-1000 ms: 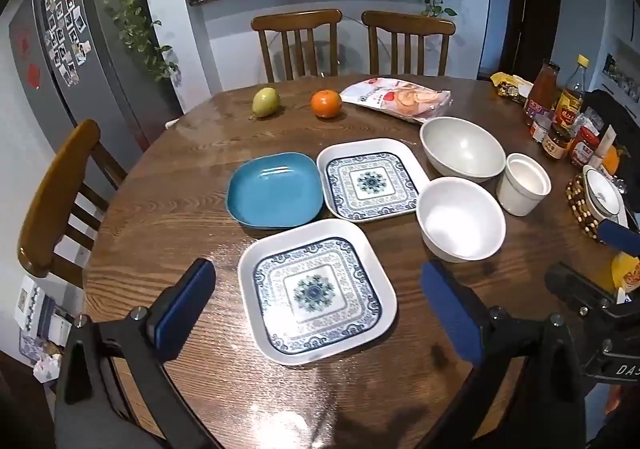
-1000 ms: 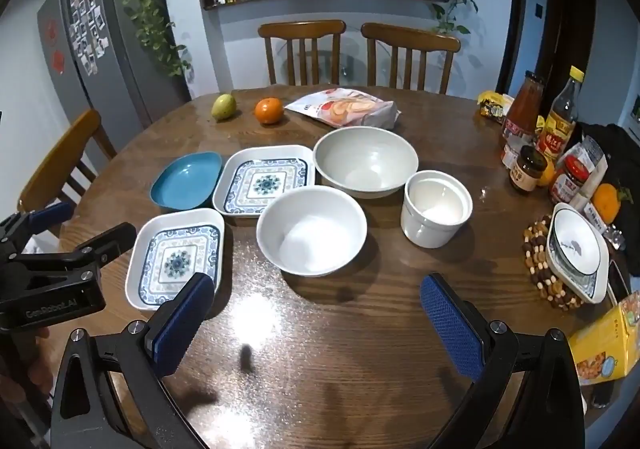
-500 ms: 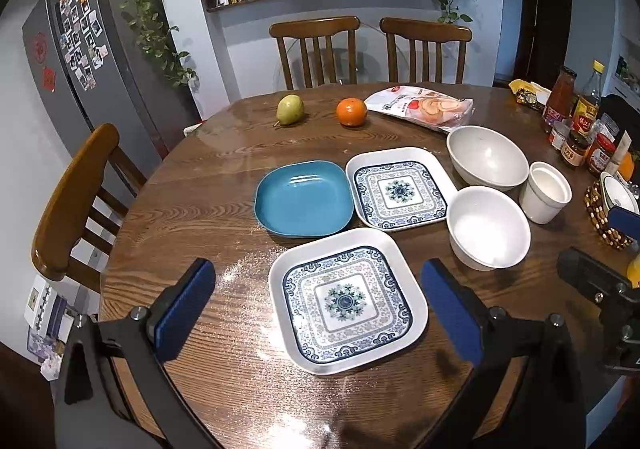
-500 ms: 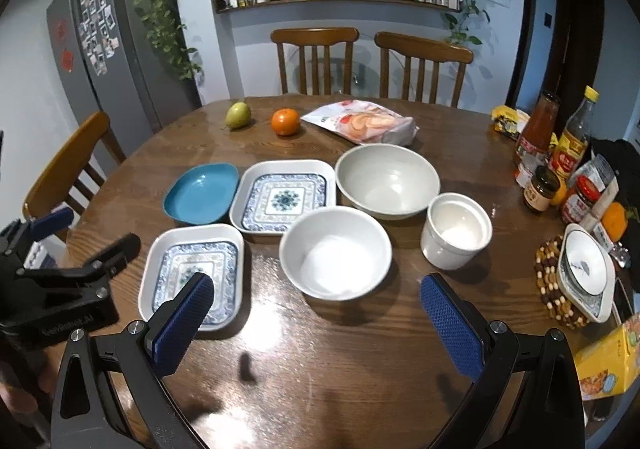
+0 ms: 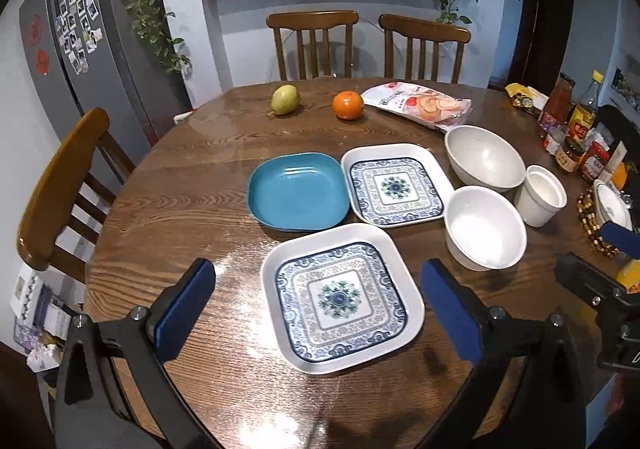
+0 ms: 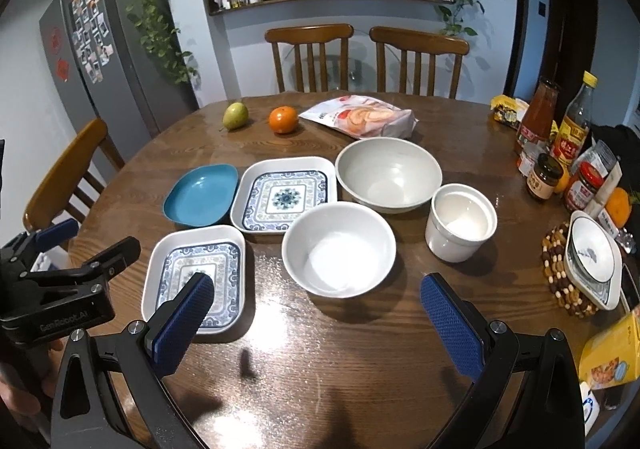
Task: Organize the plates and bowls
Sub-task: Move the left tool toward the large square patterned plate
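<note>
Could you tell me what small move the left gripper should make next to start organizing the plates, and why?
Probably ease the left gripper forward and down onto the near patterned plate. It is open, holds nothing, and the plate lies framed between its fingers, apart from the blue dish and the second patterned plate, its likely stacking mate. The right gripper is also open.

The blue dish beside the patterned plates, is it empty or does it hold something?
Empty. The blue dish shows its bare glazed inside in both views, with only light reflections; nothing lies in it.
</note>
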Demonstrator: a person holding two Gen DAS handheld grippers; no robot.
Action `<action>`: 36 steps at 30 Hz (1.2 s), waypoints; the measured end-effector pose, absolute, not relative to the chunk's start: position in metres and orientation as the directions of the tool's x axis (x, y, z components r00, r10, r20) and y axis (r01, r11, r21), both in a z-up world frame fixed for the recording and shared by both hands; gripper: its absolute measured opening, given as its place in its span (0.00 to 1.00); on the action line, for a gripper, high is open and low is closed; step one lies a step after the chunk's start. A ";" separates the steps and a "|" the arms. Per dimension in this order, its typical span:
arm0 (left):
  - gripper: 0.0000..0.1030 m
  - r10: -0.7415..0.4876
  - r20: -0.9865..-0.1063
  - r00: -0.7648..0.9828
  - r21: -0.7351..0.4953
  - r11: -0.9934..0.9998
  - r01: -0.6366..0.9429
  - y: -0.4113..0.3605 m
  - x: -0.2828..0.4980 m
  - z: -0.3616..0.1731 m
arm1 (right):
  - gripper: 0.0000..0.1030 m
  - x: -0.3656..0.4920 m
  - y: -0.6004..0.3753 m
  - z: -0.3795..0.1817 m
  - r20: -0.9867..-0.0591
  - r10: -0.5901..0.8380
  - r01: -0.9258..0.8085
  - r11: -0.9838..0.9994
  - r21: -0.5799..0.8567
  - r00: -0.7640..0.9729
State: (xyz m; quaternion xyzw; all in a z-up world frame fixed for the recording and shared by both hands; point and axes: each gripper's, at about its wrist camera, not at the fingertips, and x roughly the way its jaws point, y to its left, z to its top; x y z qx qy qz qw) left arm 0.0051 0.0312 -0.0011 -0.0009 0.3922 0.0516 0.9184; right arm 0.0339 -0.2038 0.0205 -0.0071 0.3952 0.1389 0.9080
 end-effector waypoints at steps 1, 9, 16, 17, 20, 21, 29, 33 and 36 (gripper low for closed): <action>0.99 0.088 -0.722 0.687 0.033 0.995 -0.093 0.032 0.005 -0.002 | 1.00 0.033 -0.205 0.021 -0.720 0.246 -0.256 0.962 0.097 0.649; 0.99 0.076 -0.723 0.687 0.029 0.996 -0.079 0.029 0.004 -0.003 | 1.00 0.031 -0.205 0.018 -0.728 0.233 -0.241 0.966 0.096 0.644; 0.99 0.067 -0.729 0.681 0.025 0.997 -0.072 0.032 0.002 -0.007 | 1.00 0.028 -0.207 0.014 -0.735 0.229 -0.237 0.967 0.096 0.638; 0.99 0.066 -0.730 0.680 0.023 0.997 -0.072 0.032 0.001 -0.008 | 1.00 0.026 -0.207 0.012 -0.736 0.228 -0.235 0.967 0.096 0.638; 0.99 0.071 -0.734 0.675 0.026 0.997 -0.077 0.033 0.000 -0.009 | 1.00 0.024 -0.208 0.009 -0.739 0.224 -0.231 0.968 0.095 0.635; 0.99 0.071 -0.735 0.675 0.025 0.997 -0.077 0.033 0.000 -0.009 | 1.00 0.023 -0.209 0.009 -0.740 0.224 -0.230 0.969 0.096 0.635; 0.99 0.066 -0.734 0.675 0.024 0.997 -0.072 0.030 -0.005 -0.010 | 1.00 0.019 -0.208 0.008 -0.740 0.225 -0.231 0.968 0.097 0.634; 0.99 0.070 -0.732 0.678 0.026 0.997 -0.074 0.031 -0.006 -0.009 | 1.00 0.017 -0.207 0.007 -0.738 0.228 -0.232 0.968 0.098 0.635; 0.99 0.070 -0.733 0.677 0.024 0.997 -0.076 0.031 -0.007 -0.010 | 1.00 0.015 -0.206 0.006 -0.740 0.238 -0.238 0.965 0.108 0.629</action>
